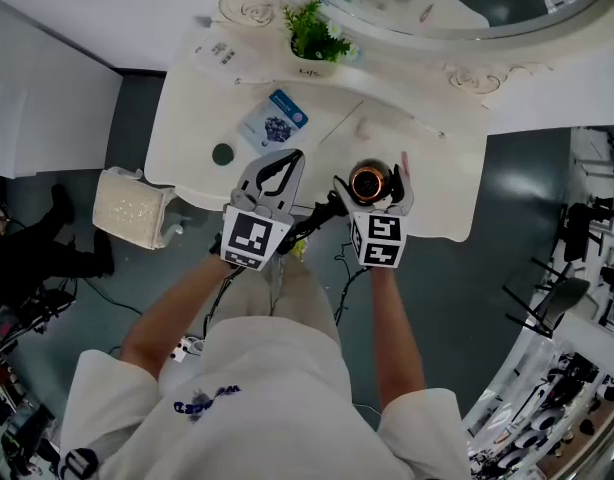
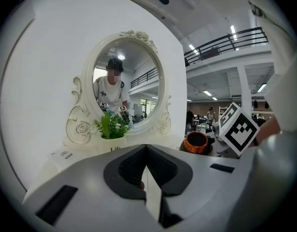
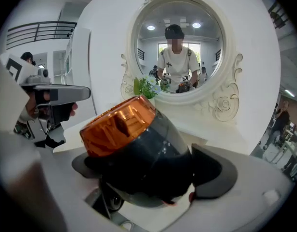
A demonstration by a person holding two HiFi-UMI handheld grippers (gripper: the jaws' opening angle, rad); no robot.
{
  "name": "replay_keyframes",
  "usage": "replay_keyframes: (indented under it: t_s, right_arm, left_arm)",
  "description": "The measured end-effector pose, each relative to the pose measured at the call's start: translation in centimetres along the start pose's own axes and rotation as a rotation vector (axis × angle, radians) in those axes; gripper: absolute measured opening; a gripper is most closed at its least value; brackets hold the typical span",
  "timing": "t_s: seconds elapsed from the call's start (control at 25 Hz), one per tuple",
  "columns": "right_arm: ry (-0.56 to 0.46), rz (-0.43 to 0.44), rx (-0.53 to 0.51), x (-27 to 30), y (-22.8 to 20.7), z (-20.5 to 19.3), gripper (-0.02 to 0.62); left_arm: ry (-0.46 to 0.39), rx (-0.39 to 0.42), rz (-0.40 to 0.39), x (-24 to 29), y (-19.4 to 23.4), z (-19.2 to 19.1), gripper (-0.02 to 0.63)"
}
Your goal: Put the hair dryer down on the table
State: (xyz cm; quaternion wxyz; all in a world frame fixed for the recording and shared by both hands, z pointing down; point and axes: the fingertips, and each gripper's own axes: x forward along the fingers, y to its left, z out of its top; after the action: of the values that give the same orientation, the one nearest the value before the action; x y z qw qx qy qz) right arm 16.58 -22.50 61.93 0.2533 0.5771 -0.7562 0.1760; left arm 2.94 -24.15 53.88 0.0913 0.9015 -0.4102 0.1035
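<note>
Jaws of the right gripper squeeze the dark body of the hair dryer, its orange end pointing up. It is held over the front of the white desk. Just beside it, the left gripper has its jaws pressed together on nothing. A small green plant and a round mirror stand behind.

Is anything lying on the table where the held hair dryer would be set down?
Nothing visible. The right gripper holds the hair dryer over bare table; the blue packet and potted plant sit further left.
</note>
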Motion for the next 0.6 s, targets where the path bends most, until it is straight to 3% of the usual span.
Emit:
replay_keyframes:
  t_s: [0.6]
  right_arm:
    - [-0.007, -0.012, -0.102, 2.5, 0.0, 0.9, 0.552]
  left_arm:
    - [0.017, -0.009, 0.005, 1.8, 0.6, -1.6, 0.009]
